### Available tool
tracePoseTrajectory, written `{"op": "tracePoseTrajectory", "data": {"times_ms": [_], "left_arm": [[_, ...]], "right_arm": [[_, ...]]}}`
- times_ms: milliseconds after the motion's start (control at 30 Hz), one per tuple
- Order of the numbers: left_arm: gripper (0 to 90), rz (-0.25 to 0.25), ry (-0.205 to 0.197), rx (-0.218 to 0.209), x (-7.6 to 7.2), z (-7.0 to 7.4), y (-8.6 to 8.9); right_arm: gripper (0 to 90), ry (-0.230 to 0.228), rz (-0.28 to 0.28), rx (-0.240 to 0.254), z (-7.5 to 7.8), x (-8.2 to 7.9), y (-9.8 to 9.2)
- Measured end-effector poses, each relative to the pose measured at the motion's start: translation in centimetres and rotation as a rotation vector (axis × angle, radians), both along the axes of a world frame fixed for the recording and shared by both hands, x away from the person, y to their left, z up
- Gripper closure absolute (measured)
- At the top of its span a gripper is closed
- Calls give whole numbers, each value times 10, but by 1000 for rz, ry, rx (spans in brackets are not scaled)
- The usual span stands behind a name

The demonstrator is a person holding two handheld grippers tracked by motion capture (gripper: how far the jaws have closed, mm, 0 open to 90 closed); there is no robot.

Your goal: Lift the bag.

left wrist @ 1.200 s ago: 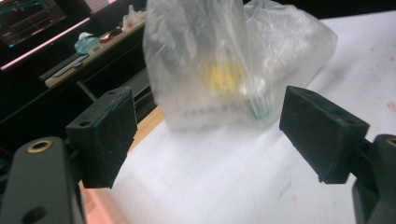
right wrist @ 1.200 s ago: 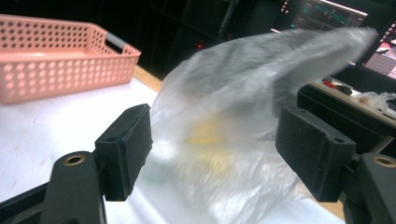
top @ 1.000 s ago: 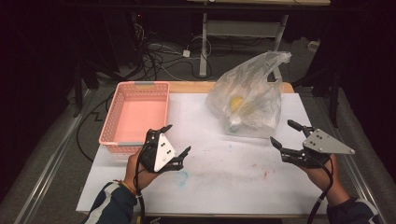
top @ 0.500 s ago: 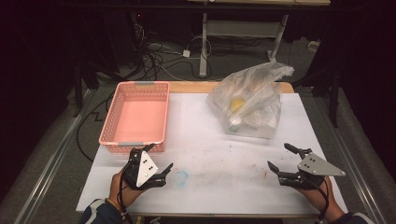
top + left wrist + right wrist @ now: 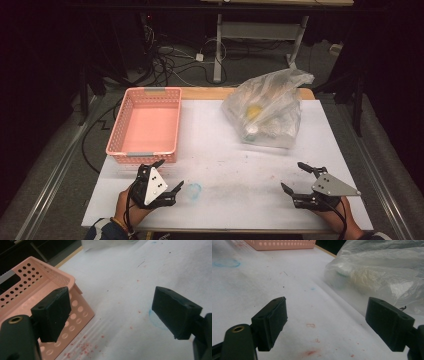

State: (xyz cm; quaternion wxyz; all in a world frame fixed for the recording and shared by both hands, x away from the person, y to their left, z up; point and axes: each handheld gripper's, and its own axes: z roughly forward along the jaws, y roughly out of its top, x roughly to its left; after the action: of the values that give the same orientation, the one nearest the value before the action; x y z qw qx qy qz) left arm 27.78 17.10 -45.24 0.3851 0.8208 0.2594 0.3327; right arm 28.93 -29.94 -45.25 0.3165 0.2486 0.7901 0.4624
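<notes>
Both grippers low at the near edge of the table, jaws spread and empty.

The left gripper [image 5: 168,176] hovers just in front of the pink basket [image 5: 145,125], its jaws wide apart with nothing between them; in the left gripper view the basket's perforated corner [image 5: 75,312] sits just beyond one jaw, and a faint blue ring [image 5: 156,320] marks the white table [image 5: 225,165] near the other. The right gripper [image 5: 295,177] is released too (its jaws have just been opening, nothing between them) and points toward the clear plastic bag [image 5: 267,112], which lies on the far right part of the table, well apart from the basket. In the right gripper view the bag [image 5: 382,272] holds something pale yellow, its shape blurred by the plastic.
</notes>
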Motion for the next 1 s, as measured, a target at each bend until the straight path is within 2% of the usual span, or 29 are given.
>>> {"op": "tracePoseTrajectory", "data": {"times_ms": [1000], "left_arm": [[153, 2, 10, 3, 7, 0, -5]], "right_arm": [[179, -10, 5, -21, 0, 2, -2]]}}
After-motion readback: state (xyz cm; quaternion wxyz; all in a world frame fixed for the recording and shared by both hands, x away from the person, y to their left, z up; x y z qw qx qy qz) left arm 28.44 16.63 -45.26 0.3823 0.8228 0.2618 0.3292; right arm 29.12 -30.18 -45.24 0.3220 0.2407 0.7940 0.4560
